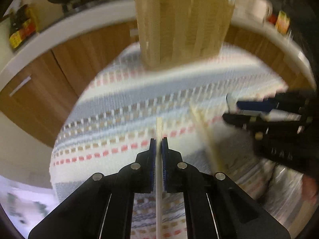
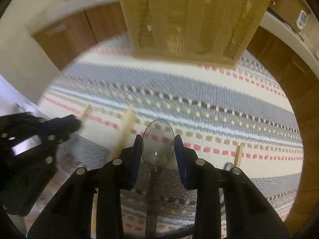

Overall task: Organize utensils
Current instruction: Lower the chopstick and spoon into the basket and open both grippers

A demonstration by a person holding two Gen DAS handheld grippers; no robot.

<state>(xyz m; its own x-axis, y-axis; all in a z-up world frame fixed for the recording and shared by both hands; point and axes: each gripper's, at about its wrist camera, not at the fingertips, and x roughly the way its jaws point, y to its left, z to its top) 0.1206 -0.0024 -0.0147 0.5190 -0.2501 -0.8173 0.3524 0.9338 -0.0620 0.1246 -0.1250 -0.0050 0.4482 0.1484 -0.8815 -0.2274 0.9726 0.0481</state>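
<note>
The left gripper [image 1: 159,143] is clamped on a pale slim chopstick [image 1: 159,171]. The right gripper [image 2: 158,139] grips a clear plastic spoon [image 2: 158,145] by its bowl, above the striped woven cloth [image 2: 199,91]. Ahead stands the beige slotted caddy [image 2: 189,20]; aim each utensil upright over its own compartment.

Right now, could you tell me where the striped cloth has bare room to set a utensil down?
The widest free patch is the band of striped cloth between the wooden organizer and the clear spoon in the right gripper. It is crowded nearer the grippers: loose pale sticks lie by the left gripper, which pinches a white stick.
</note>
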